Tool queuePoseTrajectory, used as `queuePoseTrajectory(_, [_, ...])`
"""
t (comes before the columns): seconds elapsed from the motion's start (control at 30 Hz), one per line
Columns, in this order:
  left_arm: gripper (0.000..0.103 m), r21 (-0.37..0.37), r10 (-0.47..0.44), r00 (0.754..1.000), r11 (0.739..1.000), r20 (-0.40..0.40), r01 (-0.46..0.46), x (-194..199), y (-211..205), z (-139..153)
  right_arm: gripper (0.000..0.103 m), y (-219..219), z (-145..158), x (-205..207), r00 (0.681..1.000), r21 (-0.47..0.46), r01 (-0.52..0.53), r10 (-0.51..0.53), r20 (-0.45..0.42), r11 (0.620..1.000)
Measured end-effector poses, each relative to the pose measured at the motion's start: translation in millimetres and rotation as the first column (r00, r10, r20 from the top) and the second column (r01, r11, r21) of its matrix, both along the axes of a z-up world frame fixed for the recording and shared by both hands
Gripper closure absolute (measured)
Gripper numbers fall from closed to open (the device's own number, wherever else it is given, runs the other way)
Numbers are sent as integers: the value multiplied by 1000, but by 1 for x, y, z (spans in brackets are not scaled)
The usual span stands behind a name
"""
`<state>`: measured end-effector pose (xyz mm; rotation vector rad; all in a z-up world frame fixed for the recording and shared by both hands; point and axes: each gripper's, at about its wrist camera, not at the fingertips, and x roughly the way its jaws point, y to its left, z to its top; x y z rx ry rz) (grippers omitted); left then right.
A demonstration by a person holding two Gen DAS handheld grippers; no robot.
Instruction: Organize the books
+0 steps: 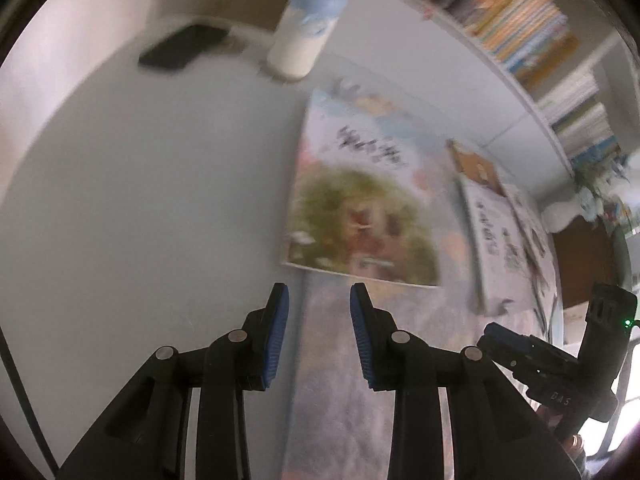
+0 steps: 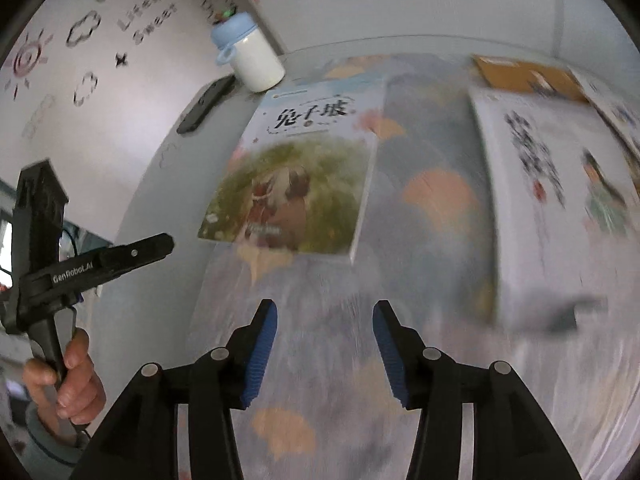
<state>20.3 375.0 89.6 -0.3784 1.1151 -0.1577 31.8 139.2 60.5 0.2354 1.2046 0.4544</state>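
A picture book (image 1: 368, 200) with a green cover scene lies flat on a patterned mat (image 1: 340, 380), just beyond my left gripper (image 1: 319, 300), which is open with nothing between its blue pads. To its right lie a white book (image 1: 496, 240) and an orange book (image 1: 476, 164). In the right wrist view the green picture book (image 2: 296, 176) lies ahead and to the left of my right gripper (image 2: 326, 312), open and empty over the mat (image 2: 432, 264). The white book (image 2: 560, 200) is to its right and the orange book (image 2: 524, 76) behind that.
A white bottle with a blue lid (image 2: 250, 60) and a black device (image 2: 206, 104) stand near the wall at the back left. A shelf of upright books (image 1: 520, 28) runs along the back. A hand (image 2: 68, 376) holds the left gripper (image 2: 164, 246) at the left edge.
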Motion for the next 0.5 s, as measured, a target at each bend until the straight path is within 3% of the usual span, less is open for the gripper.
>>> queuePoseTrajectory(0.2, [74, 27, -114, 977, 993, 181, 111, -19, -65, 71, 46, -32, 54, -45, 988, -87, 34, -21, 153, 996])
queuePoseTrajectory(0.4, [74, 39, -248, 911, 968, 328, 250, -45, -150, 143, 44, -88, 99, -82, 962, -65, 98, -78, 262, 993])
queuePoseTrajectory(0.47, [67, 64, -278, 887, 960, 368, 274, -53, -178, 163, 40, -116, 111, -92, 953, -33, 115, -101, 284, 993])
queuePoseTrajectory(0.5, [51, 72, -282, 878, 958, 386, 276, -57, -193, 172, 37, -131, 115, -95, 951, -10, 119, -111, 290, 993])
